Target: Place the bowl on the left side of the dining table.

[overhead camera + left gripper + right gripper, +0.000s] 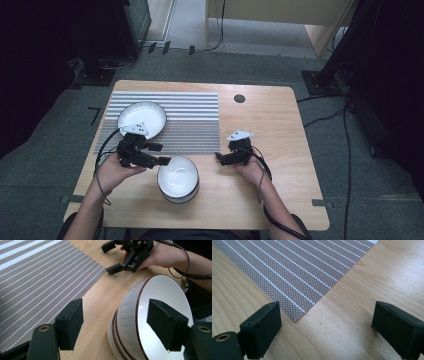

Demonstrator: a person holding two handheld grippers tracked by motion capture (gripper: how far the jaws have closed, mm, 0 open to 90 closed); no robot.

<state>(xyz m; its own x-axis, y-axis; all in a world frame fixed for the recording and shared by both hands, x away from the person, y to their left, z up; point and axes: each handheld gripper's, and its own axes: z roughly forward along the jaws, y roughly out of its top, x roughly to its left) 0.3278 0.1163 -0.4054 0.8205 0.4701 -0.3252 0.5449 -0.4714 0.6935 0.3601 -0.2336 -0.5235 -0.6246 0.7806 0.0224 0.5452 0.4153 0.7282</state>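
Note:
A stack of white bowls (178,176) with thin brown rims stands on the wooden table near its front edge. My left gripper (161,154) is open at the stack's left side. In the left gripper view the top bowl's (160,290) rim runs between the jaws, one pad inside the bowl and one outside, neither pressing on it. My right gripper (221,158) rests to the right of the bowls, pointing left. Its jaws (324,322) are open over bare wood at the corner of the striped placemat (299,270), with nothing between them. The right gripper (117,257) also appears beyond the bowls.
A shallow white bowl (141,117) sits on the placemat's (190,120) left part, behind my left hand. A small dark round hole (239,98) marks the table's far side. Cables, black stands and wooden furniture surround the table on the floor.

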